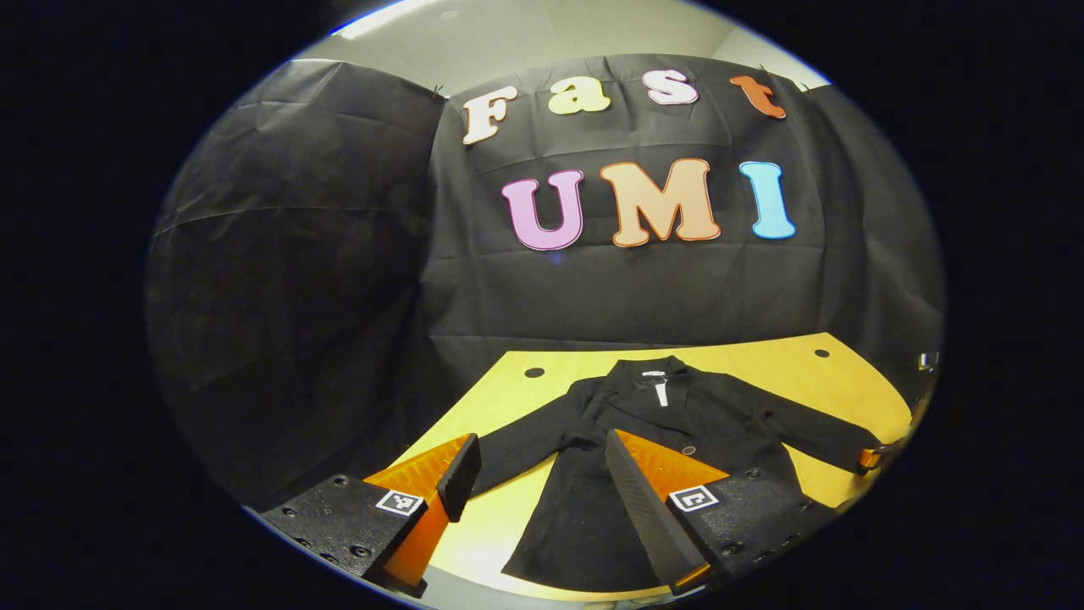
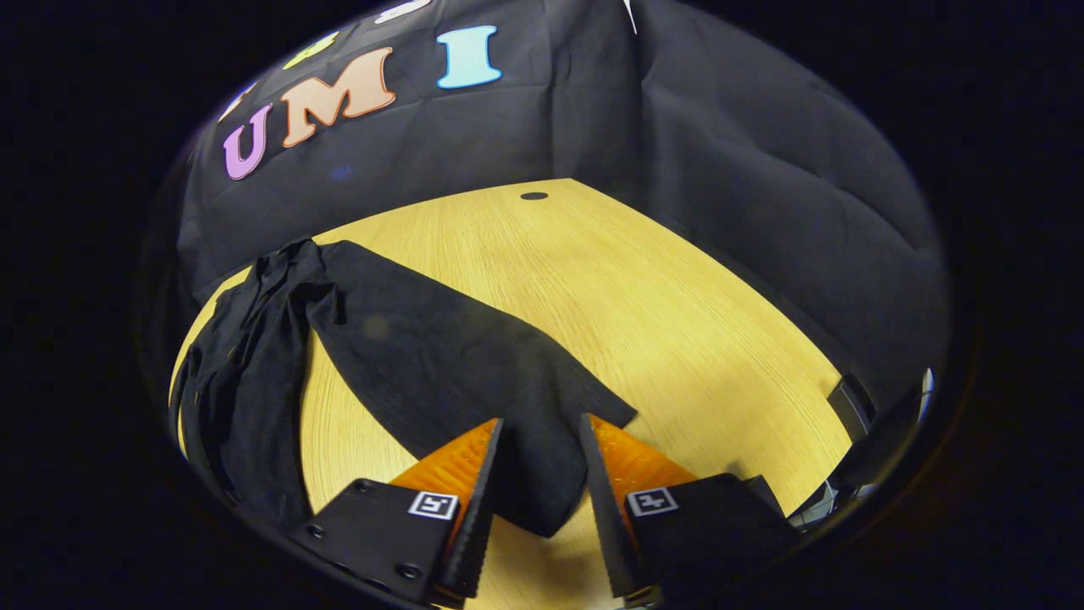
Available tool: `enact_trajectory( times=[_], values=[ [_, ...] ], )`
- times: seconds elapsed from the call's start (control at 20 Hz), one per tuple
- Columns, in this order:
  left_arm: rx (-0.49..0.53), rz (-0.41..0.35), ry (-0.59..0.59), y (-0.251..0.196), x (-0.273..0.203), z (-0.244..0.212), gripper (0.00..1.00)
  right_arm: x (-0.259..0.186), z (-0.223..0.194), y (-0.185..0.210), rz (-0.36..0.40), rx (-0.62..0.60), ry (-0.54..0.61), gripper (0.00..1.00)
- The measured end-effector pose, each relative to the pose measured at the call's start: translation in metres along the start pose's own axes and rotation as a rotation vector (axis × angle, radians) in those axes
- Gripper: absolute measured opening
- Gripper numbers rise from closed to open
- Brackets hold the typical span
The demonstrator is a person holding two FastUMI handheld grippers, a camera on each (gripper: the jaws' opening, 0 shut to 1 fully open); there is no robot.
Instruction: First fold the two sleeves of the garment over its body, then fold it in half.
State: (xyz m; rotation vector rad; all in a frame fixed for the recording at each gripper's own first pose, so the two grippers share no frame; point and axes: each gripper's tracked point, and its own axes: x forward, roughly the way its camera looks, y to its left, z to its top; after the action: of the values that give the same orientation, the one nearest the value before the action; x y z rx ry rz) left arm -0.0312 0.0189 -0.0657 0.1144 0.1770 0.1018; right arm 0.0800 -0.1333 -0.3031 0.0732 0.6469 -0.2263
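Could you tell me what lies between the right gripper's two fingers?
In the right gripper view, the cuff end of the coat's sleeve lies between the open right gripper fingers, flat on the table.

garment (image 1: 669,424) hem — behind finger | sleeve (image 2: 474,381) cuff — partly hidden

Dim booth, overhead light glaring softly off the table (image 2: 677,322); strong fisheye bending at edges; focus sharp
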Motion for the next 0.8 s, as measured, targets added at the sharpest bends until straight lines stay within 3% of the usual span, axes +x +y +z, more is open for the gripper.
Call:
enact_trajectory(
  times=[0.1,0.25,0.35,0.45,0.5,0.8],
  values=[
    [0.001,-0.004,0.000,-0.0013,-0.0011,-0.0004,0.93,0.0007,0.0016,-0.0002,-0.001,-0.011,-0.007,0.48],
    [0.001,-0.007,0.004,-0.0028,-0.0013,-0.0031,0.93,0.0009,0.0012,-0.0001,0.019,-0.001,-0.015,0.48],
    [0.002,-0.007,0.004,-0.0038,-0.0015,-0.0028,0.93,0.0018,0.0011,-0.0001,0.027,0.025,-0.020,0.34],
    [0.003,-0.007,0.005,-0.0050,-0.0018,-0.0039,0.93,0.0037,0.0003,-0.0013,0.038,0.024,-0.023,0.33],
    [0.004,-0.007,0.005,-0.0059,-0.0023,-0.0039,0.93,0.0015,0.0013,-0.0012,0.044,0.039,-0.027,0.20],
    [0.006,0.003,0.011,-0.0082,-0.0022,-0.0053,0.93,0.0018,-0.0002,0.0015,0.146,0.144,0.004,0.08]
  ],
)
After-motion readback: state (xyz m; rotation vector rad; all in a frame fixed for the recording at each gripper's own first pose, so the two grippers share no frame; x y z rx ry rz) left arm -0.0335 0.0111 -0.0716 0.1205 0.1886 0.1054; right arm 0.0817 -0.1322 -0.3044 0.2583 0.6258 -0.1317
